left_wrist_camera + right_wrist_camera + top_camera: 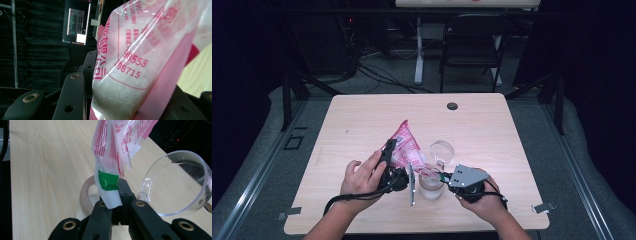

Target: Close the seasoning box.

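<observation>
- Hands held both tools over the worktop point(362, 115); the pink bag point(404, 145) hung tilted between them, above a clear jar point(431, 186).
- Left tool point(120, 100) clamped the bag's filled body point(130, 70).
- Right tool point(115, 206) pinched the bag's corner point(108, 185), beside the hinged lid point(175, 182).

A laboratory recording bay. A pale wood-grain surface point(492, 125) stands on grey carpet, enclosed by black curtains point(32, 50). Behind it are a folding chair point(472, 42), bundled floor cables point(382, 75) and a second desk's leg point(418, 50); a lit monitor point(76, 25) glows against the curtain.
</observation>
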Demonstrator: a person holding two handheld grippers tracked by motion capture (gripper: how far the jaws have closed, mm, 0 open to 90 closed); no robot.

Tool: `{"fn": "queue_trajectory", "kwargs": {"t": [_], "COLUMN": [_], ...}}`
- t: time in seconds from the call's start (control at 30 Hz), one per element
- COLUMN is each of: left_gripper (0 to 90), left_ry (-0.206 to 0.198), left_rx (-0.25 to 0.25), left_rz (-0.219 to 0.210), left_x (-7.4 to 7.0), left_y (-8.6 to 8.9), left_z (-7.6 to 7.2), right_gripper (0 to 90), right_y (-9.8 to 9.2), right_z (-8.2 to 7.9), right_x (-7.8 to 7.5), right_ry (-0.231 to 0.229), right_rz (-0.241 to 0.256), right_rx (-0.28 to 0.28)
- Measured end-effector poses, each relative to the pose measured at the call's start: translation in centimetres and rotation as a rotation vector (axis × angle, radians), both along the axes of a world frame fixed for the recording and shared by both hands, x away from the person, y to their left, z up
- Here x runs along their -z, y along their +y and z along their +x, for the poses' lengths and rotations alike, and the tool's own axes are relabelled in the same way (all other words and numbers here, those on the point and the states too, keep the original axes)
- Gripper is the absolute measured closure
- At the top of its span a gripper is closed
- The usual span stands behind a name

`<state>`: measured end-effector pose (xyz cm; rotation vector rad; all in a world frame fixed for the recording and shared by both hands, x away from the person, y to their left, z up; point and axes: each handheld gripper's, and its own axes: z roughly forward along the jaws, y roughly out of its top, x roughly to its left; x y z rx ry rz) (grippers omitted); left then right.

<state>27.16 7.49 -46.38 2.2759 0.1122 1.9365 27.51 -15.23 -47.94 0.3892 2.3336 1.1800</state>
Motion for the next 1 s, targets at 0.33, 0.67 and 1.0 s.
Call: {"fn": "queue_trajectory", "kwargs": {"t": [0.33,0.67,1.0], "left_gripper": [62.3,62.3,62.3], "left_ry": [-0.002,-0.001,-0.005], "left_rx": [0.001,0.002,0.005], "left_rz": [0.0,0.005,0.002], "left_x": [-0.04,-0.19,-0.2], "left_y": [-0.04,-0.15,-0.19], "left_z": [0.03,0.04,0.03], "right_gripper": [90.0,90.0,90.0], "right_y": [0.0,-0.02,-0.04], "right_z": [0.03,0.05,0.05], "right_x": [0.02,0.04,0.05], "right_ry": [0.0,0.001,0.0], "right_rz": [0.001,-0.001,-0.002], "right_rx": [0.001,0.001,0.002]}}
